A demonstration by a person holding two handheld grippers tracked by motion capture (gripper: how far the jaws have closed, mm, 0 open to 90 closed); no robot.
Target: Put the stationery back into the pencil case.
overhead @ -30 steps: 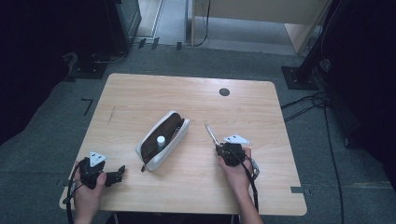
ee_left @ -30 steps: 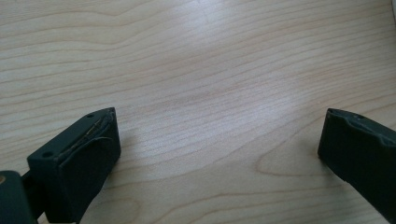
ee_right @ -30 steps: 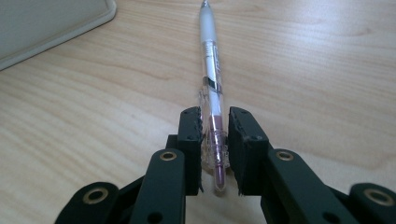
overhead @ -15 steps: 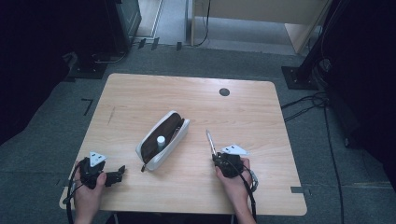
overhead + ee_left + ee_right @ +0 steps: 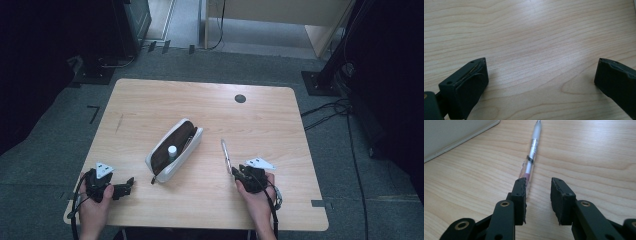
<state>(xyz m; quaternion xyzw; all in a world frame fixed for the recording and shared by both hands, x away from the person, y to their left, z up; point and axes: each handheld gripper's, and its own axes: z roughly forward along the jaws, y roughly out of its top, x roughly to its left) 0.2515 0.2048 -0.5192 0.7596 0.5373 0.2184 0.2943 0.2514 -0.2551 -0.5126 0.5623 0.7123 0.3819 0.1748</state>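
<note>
Near the tabletop's front-left corner, the left gripper (image 5: 125,187) is resting with its fingers spread wide over bare wood. The open pencil case (image 5: 174,150) is lying at the centre. Toward the front-right, the pen (image 5: 226,155) is lying flat, and the right gripper (image 5: 235,171) has just been opening, 1 finger (image 5: 520,192) touching the barrel, neither pinching. The pen is probably light, stiff and slick; mid-barrel looks the safest hold. The right gripper view is revealing its clip band; the high view is giving a thin streak.
</note>
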